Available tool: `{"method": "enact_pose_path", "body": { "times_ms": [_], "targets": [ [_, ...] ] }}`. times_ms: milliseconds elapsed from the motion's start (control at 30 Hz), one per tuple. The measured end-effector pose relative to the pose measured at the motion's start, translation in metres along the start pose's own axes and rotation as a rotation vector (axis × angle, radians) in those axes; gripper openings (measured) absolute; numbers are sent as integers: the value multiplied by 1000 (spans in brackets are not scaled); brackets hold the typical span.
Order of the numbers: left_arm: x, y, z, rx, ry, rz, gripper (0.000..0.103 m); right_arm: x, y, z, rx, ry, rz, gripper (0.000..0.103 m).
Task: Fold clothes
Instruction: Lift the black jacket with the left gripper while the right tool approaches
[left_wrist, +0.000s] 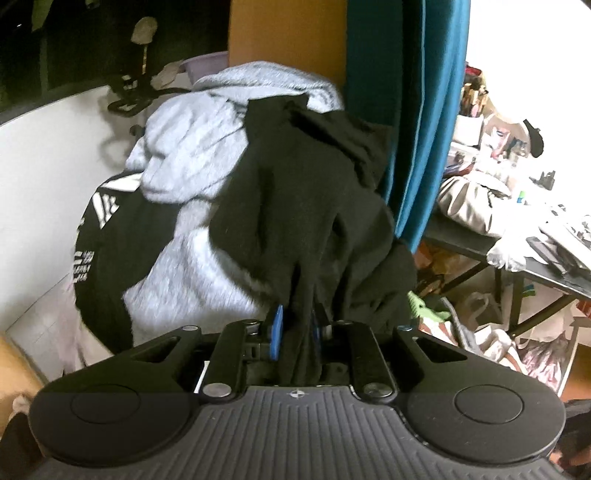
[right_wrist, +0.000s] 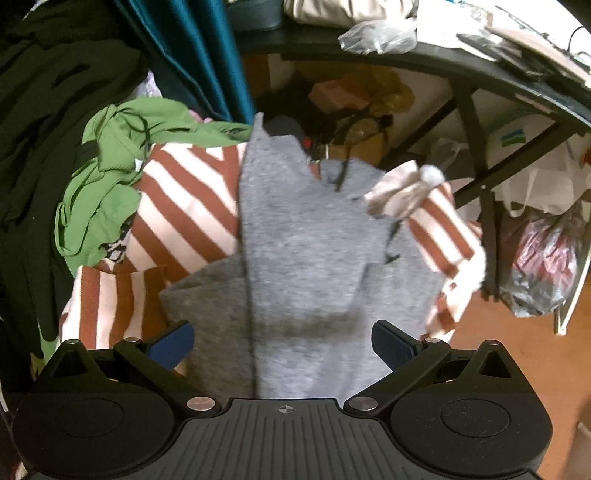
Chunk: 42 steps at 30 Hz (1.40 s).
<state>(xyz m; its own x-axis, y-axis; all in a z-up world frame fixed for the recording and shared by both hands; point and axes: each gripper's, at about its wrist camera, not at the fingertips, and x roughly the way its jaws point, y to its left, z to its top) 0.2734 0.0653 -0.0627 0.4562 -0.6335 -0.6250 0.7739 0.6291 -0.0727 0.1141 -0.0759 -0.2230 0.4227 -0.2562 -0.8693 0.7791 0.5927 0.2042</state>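
my left tool (left_wrist: 295, 328) is clamped on a bunched fold of the black garment (left_wrist: 310, 192), which rises from the lower centre of its view over the pale grey hoodie (left_wrist: 192, 155), i'd say to pull it free of the heap for folding. my right tool (right_wrist: 282, 341) stands wide apart and holds nothing, above the grey garment (right_wrist: 303, 236) at mid-frame, which lies on the striped top (right_wrist: 181, 206) beside the green garment (right_wrist: 107, 173).

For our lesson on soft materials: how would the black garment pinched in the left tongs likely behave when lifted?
Probably floppy: the black garment hangs in deep folds from the left tongs, which are shut on a bunched edge. It looks thin, so likely light. It may drag across the grey fleece it lies against.
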Motion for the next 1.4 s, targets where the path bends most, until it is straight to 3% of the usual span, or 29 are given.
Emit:
{"method": "enact_pose_path", "body": {
  "times_ms": [333, 467, 533, 567, 600, 633, 967, 1100, 1233, 1333, 1400],
  "targets": [
    [16, 3, 10, 19, 8, -23, 25, -35, -13, 10, 21, -91, 2, 102],
    [38, 5, 23, 69, 19, -59, 40, -31, -3, 11, 54, -107, -27, 102],
    [46, 8, 29, 97, 22, -92, 40, -27, 5, 11, 102, -112, -35, 102],
    [49, 12, 33, 107, 20, -116, 37, -26, 11, 11, 124, -115, -31, 102],
    [50, 15, 35, 110, 15, -140, 19, -24, 19, 12, 138, -119, -24, 102],
    [49, 22, 39, 106, 6, -171, 17, -23, 28, 14, 140, -125, -15, 102],
    [17, 98, 81, 5, -147, -352, 13, -27, 128, 67, 7, -286, 85, 102],
    [12, 118, 96, -15, -177, -386, 12, -20, 151, 98, 79, -303, 121, 102],
    [0, 127, 108, 58, -222, -436, 12, -16, 162, 122, 204, -331, 198, 102],
    [-2, 137, 110, 71, -231, -450, 11, -1, 173, 133, 214, -289, 203, 102],
    [-4, 149, 114, 35, -233, -468, 11, 8, 181, 133, 203, -275, 175, 93]
  ]
}}
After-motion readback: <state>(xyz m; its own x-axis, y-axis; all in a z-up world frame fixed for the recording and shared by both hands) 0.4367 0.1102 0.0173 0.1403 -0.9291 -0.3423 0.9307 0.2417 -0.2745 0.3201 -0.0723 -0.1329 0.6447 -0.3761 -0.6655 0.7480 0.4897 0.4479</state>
